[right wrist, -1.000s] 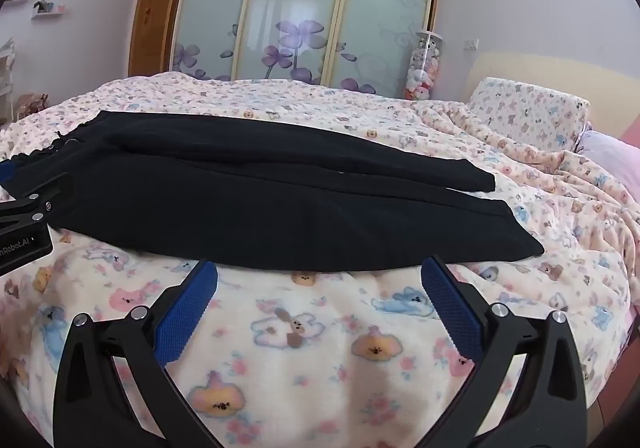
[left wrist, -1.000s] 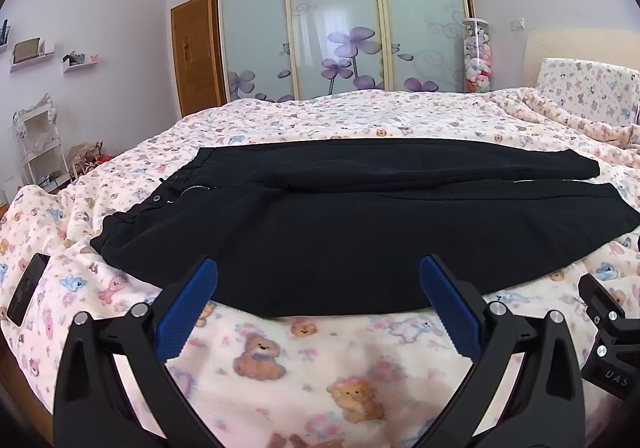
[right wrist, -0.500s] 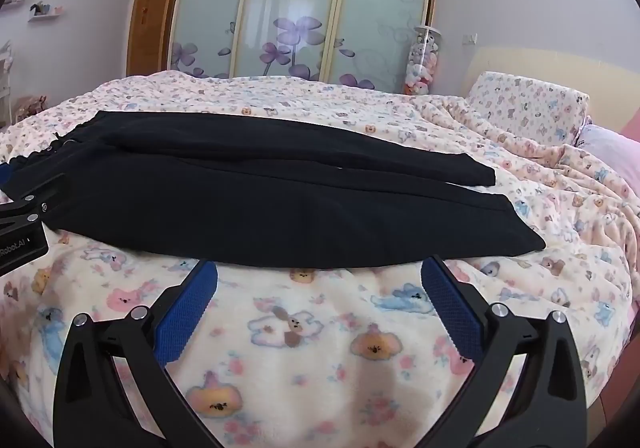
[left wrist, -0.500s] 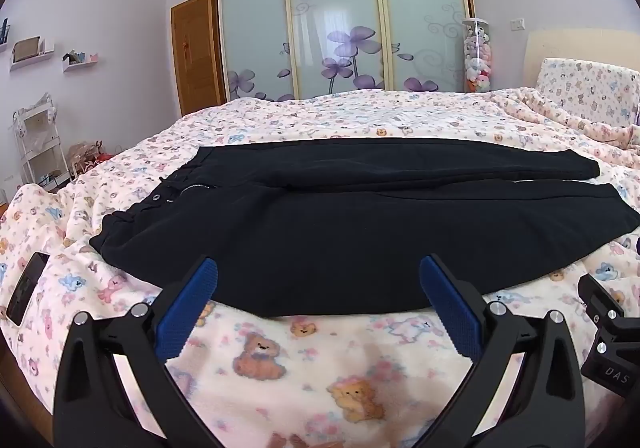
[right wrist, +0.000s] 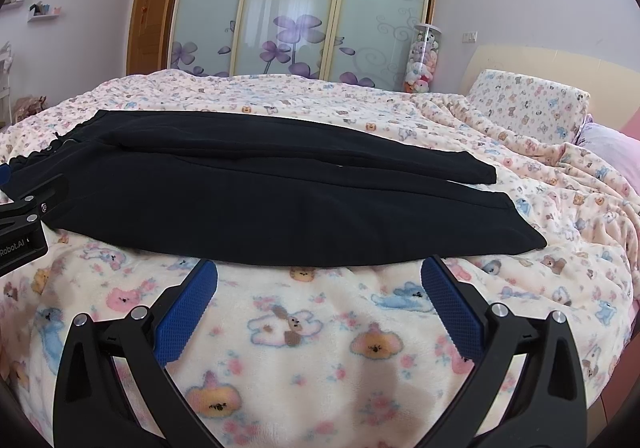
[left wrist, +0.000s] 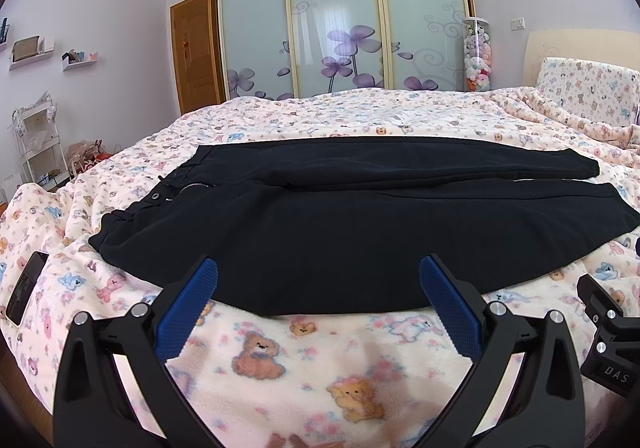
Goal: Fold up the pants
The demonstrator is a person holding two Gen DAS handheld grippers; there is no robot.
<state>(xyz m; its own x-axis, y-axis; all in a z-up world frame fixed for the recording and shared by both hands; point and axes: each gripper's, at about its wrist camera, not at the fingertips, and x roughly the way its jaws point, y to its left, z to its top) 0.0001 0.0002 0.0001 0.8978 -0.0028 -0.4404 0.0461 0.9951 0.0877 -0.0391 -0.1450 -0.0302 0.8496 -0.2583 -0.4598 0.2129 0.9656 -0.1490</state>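
Black pants (left wrist: 344,215) lie flat across the bed, waistband at the left, both legs stretched to the right, the far leg lying partly on the near one. They also show in the right wrist view (right wrist: 280,191). My left gripper (left wrist: 318,280) is open and empty, hovering just over the pants' near edge toward the waist end. My right gripper (right wrist: 319,280) is open and empty, just short of the near edge toward the leg ends. Each gripper's body shows at the edge of the other's view.
The bed carries a pink bear-print blanket (left wrist: 304,360). A dark phone (left wrist: 26,286) lies at the bed's left edge. A pillow (right wrist: 528,107) and headboard are at the right. Sliding wardrobe doors (left wrist: 340,15) stand behind the bed.
Both grippers have barely moved; the right view has drifted slightly closer to the pants' near edge. The pants have not moved.
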